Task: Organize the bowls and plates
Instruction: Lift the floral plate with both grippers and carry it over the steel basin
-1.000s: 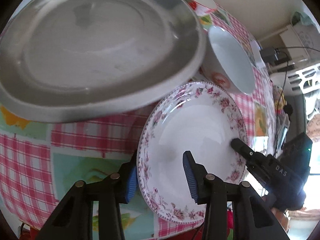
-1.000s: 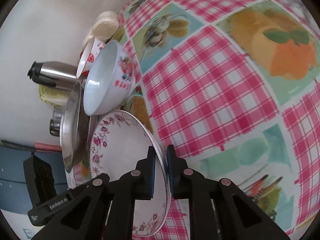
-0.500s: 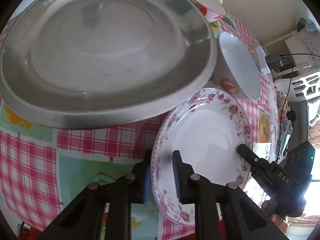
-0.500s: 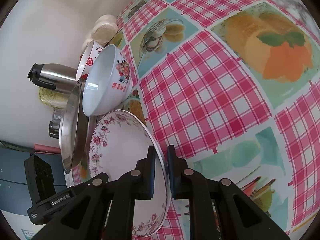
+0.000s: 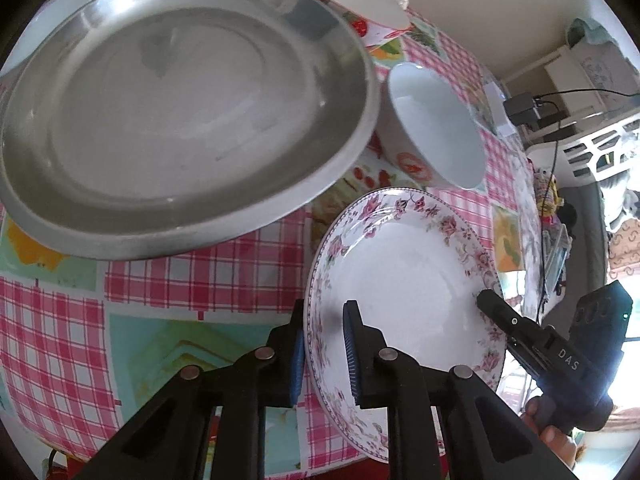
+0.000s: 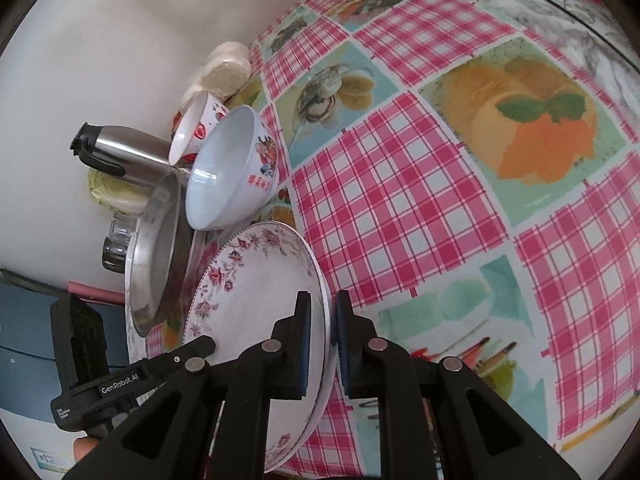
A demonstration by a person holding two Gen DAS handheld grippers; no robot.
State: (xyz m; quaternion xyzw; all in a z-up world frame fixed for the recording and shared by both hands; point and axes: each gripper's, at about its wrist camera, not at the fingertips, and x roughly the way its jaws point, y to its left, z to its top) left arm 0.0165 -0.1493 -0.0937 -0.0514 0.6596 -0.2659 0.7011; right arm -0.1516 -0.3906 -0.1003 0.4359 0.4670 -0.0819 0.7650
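Note:
A white plate with a pink floral rim (image 5: 404, 280) is held above the checked tablecloth. My left gripper (image 5: 324, 354) is shut on its near rim. My right gripper (image 6: 322, 344) is shut on the opposite rim of the same plate (image 6: 256, 292), and shows in the left wrist view (image 5: 520, 328). A large steel dish (image 5: 176, 108) lies behind it, also in the right wrist view (image 6: 156, 248). A white bowl with red print (image 5: 436, 124) stands next to the dish, with a smaller red-patterned bowl (image 5: 360, 4) beyond.
A steel flask (image 6: 120, 152) lies by the wall behind the bowls, with round flat breads (image 6: 224, 68) and a glass jar (image 6: 116, 244). The pink checked tablecloth (image 6: 400, 200) spreads out to the right. A white basket and cables (image 5: 592, 144) lie past the table's far edge.
My left gripper closed from open onto the plate's rim. The plate, held by both grippers, shifted right and away from the steel dish.

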